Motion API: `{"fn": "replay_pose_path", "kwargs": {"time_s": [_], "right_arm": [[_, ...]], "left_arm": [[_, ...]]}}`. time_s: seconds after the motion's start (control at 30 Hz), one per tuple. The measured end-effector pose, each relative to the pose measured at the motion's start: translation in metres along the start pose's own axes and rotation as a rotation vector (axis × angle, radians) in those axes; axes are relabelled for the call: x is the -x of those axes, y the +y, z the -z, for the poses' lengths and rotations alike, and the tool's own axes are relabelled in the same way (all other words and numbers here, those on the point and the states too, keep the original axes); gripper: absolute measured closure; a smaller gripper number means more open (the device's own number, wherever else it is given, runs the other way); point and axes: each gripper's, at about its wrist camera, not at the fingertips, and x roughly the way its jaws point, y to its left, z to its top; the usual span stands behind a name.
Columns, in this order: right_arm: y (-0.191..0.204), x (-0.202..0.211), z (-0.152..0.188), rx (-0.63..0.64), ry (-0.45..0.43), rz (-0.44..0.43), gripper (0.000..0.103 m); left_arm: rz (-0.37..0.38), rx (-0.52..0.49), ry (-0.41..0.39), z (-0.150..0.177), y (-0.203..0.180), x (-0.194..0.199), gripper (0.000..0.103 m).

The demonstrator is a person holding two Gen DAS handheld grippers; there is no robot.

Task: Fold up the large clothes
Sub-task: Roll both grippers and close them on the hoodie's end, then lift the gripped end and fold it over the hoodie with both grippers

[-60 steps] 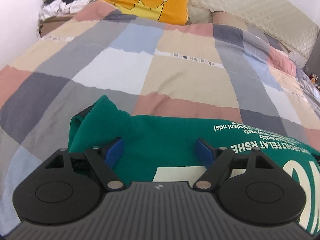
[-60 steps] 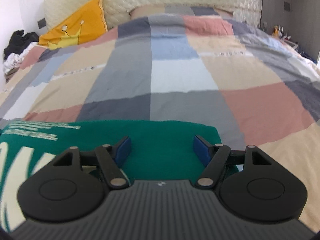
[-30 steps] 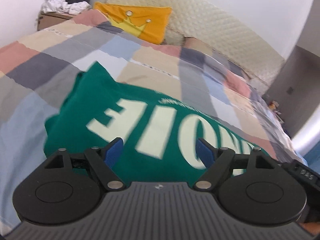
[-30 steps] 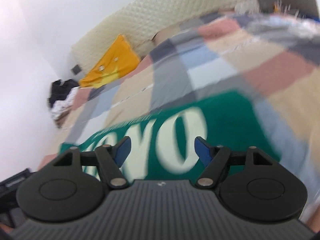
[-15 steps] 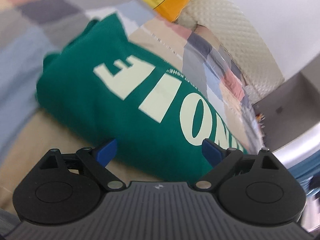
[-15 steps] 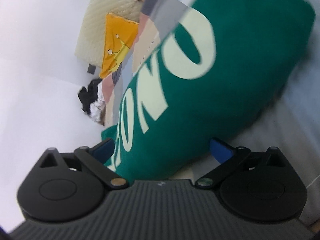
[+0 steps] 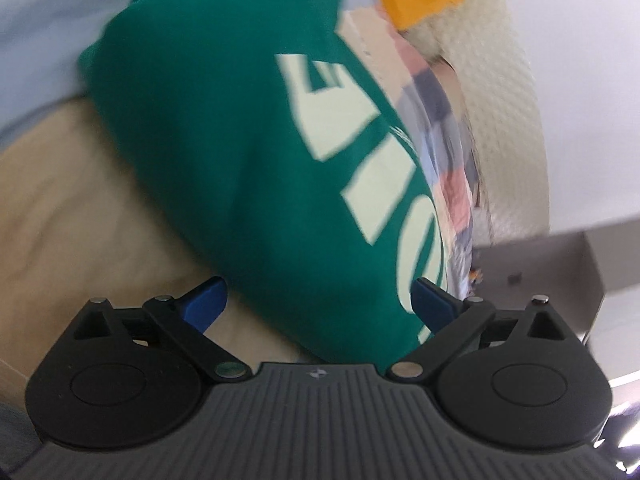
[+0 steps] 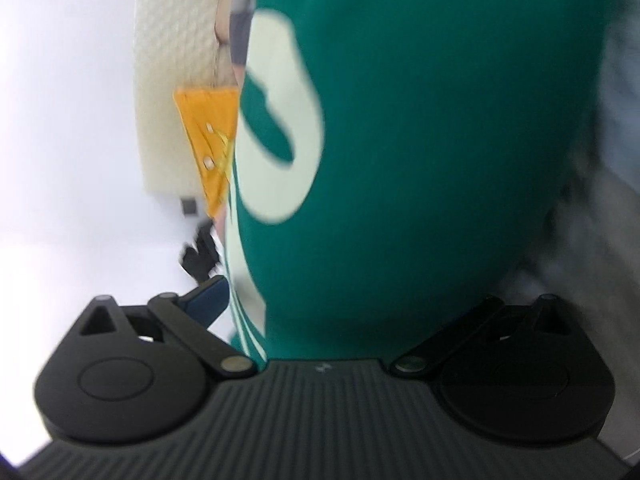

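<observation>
left claw: rolled way over to one side, so the whole room looks tipped in its view. Nose angled down at the bed. Jaws are opening, spread super wide right now, blue fingertips well apart. The near edge of the green shirt sits between them, but the pads aren't pressing on it.

right claw: also rolled hard, the wall ends up on the left of its view. Jaws as wide as they go. Only one blue fingertip shows, the other side is lost in dark blur. The shirt fills the gap between the jaws and nothing is pinching it as far as I can tell.

green shirt: folded into a chunky bundle, lying on the bed near its foot edge, big pale letters facing up. Pretty blurry in both views.

bed: patchwork cover, with a beige patch right under the shirt's near edge.

yellow pillow: up at the head end of the bed, against the quilted cream headboard.

dark pile of clothes: off beside the head end, by the wall, too blurred to make out more.
</observation>
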Motion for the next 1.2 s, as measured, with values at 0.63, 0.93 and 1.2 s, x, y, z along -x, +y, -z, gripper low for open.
{"fn": "replay_pose_path", "kwargs": {"time_s": [0.63, 0.93, 1.2], "right_arm": [[0.000, 0.010, -0.002, -0.031, -0.093, -0.006, 0.000], [0.000, 0.012, -0.010, -0.003, -0.182, 0.063, 0.000], [0.004, 0.006, -0.022, 0.058, -0.296, 0.110, 0.000]], "left_arm": [[0.035, 0.282, -0.161, -0.039, 0.041, -0.025, 0.009], [-0.026, 0.194, -0.185, -0.053, 0.026, -0.030, 0.045], [-0.020, 0.161, -0.188, -0.059, 0.021, -0.029, 0.048]]}}
